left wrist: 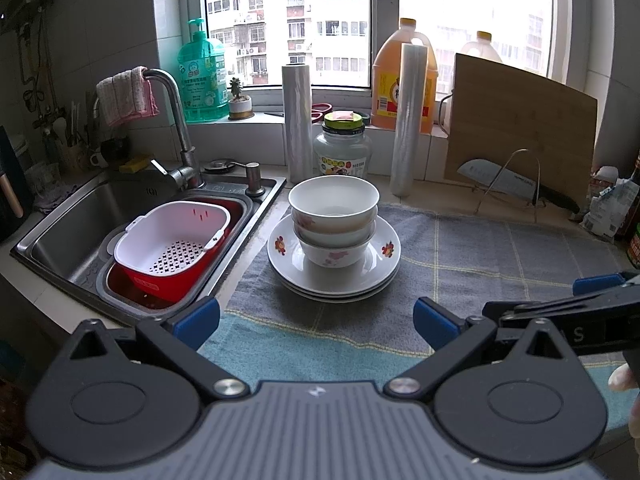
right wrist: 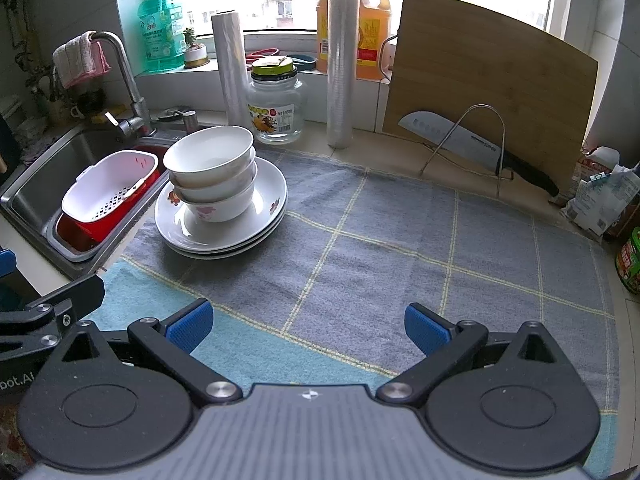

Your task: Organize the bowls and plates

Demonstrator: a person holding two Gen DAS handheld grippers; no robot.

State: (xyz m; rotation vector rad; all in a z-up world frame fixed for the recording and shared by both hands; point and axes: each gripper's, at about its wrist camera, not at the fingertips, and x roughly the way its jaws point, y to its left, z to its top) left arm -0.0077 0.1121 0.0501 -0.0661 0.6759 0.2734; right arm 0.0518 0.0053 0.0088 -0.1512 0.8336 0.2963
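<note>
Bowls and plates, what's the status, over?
Left gripper open, right gripper open, both empty. Bowls stacked on plates, on cloth. Path clear.

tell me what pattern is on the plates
White with red and orange flowers on the rim of the plates, clearest in the left wrist view.

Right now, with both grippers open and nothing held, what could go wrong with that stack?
1. The bowls sit nested on the plates and seem to lean toward the sink; a nudge might topple them.
2. The plates lie near the cloth's sink-side edge, so they could slide in.
3. The glass jar stands just behind; a wide reach by the left gripper or right gripper may clip it.
</note>
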